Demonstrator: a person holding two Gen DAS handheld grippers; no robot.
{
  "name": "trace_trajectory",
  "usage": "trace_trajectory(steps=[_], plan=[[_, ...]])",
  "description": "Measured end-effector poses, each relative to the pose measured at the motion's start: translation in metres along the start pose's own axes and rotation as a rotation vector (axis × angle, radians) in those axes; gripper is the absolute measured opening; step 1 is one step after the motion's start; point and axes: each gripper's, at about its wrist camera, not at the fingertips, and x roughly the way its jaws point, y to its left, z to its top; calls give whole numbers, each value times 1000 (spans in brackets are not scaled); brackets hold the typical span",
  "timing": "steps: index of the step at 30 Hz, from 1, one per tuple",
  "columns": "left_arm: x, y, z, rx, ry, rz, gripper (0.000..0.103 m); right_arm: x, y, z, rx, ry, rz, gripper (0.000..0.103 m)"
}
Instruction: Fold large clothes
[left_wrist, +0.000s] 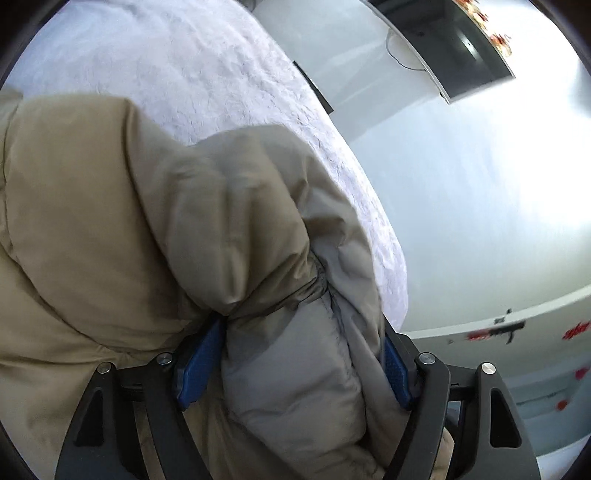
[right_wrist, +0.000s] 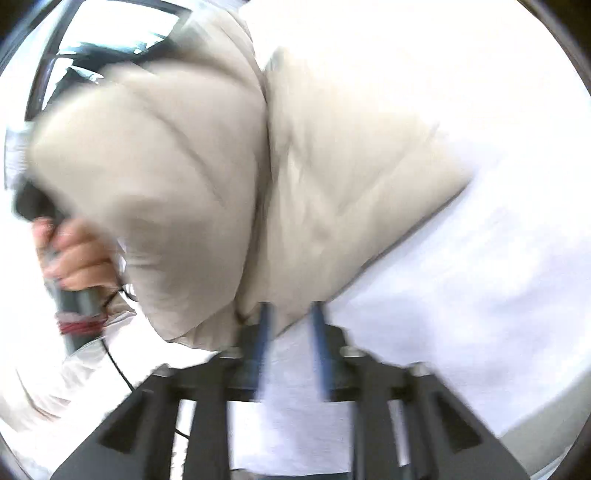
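Observation:
A beige puffer jacket (left_wrist: 110, 221) lies bunched over a white textured bedspread (left_wrist: 207, 74). My left gripper (left_wrist: 295, 347) is shut on a thick fold of the jacket, its blue pads (left_wrist: 199, 365) pressing both sides. In the blurred right wrist view the jacket (right_wrist: 184, 184) hangs lifted above the white bed (right_wrist: 480, 258). My right gripper (right_wrist: 290, 317) holds the jacket's lower edge between its blue fingers (right_wrist: 263, 332), which stand a narrow gap apart. A hand (right_wrist: 74, 258) grips the other gripper's handle at the left, behind the jacket.
The bed's edge runs diagonally in the left wrist view, with pale grey floor (left_wrist: 461, 203) to its right. A dark screen or frame (left_wrist: 461, 48) stands at the top right. A white cabinet front (left_wrist: 517, 350) with red marks is at the lower right.

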Motion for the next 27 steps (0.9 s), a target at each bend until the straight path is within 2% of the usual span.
trace_trajectory(steps=[3,5,7,8,10,12,13,14,16,18,21,22,24,27], plan=[[5,-1,3,-43,18,-35,76,-30,15,7,-74,-71,-12,54],[-6,1,-13,-48,21,-40,76,-33,26,13,-116,-95,-17,55],[4,-5,-12,-44,24,-35,76,-32,35,20,-133,-121,-14,56],[-10,6,-4,-42,25,-32,76,-30,36,23,-134,-138,-10,60],[-14,14,12,-32,26,-23,76,-25,44,36,-138,-168,-32,67],[-13,23,30,-23,27,-11,76,-20,45,49,-113,-206,-58,67],[-15,18,30,-16,27,-1,76,-15,41,59,-74,-213,-58,58],[-20,16,31,-7,22,1,76,-10,35,64,-34,-209,-38,20],[-35,2,35,28,-11,-13,76,0,20,66,87,-200,0,16],[-54,-7,41,94,-67,5,76,8,1,63,175,-190,23,15],[-72,-12,50,204,-131,108,76,20,-29,54,286,-172,63,15],[-69,-10,53,224,-132,151,76,26,-37,53,321,-167,86,15],[-58,-4,56,235,-127,190,76,36,-59,48,412,-158,150,15],[-22,6,60,254,-121,255,76,52,-77,45,491,-152,219,15]])
